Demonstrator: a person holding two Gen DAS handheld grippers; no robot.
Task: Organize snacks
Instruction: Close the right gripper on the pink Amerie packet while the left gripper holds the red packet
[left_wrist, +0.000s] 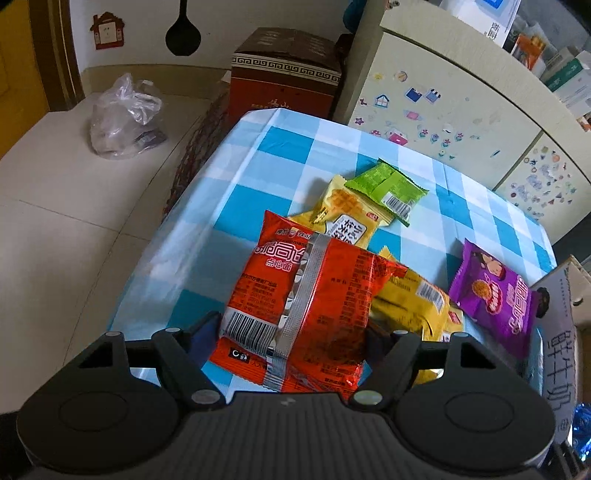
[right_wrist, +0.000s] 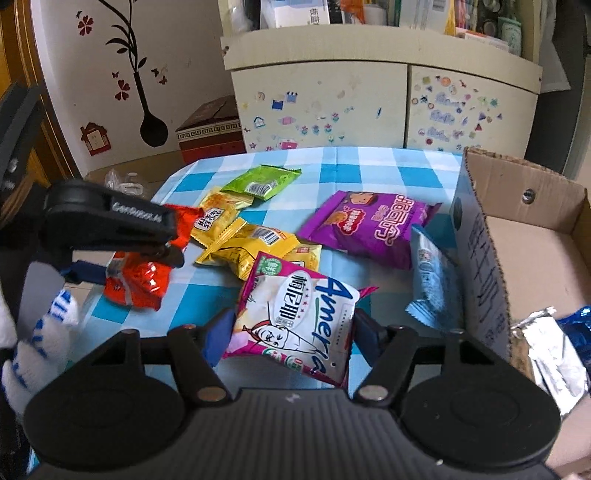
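Note:
My left gripper (left_wrist: 291, 332) is shut on a red snack packet (left_wrist: 310, 306) and holds it above the checked table; it also shows at the left of the right wrist view (right_wrist: 122, 254) with the red packet (right_wrist: 136, 280). My right gripper (right_wrist: 291, 332) is shut on a pink and white packet (right_wrist: 299, 317), lifted just left of the cardboard box (right_wrist: 484, 273). On the table lie a purple packet (right_wrist: 369, 229), yellow packets (right_wrist: 251, 247), a green packet (right_wrist: 262, 181) and a light blue packet (right_wrist: 432, 280) leaning on the box wall.
The box holds a silver packet (right_wrist: 546, 354) and a blue one (right_wrist: 580, 332). A cream cabinet (right_wrist: 317, 107) with stickers stands behind the table. A red carton (left_wrist: 288, 74) and a plastic bag (left_wrist: 125, 118) sit on the floor to the left.

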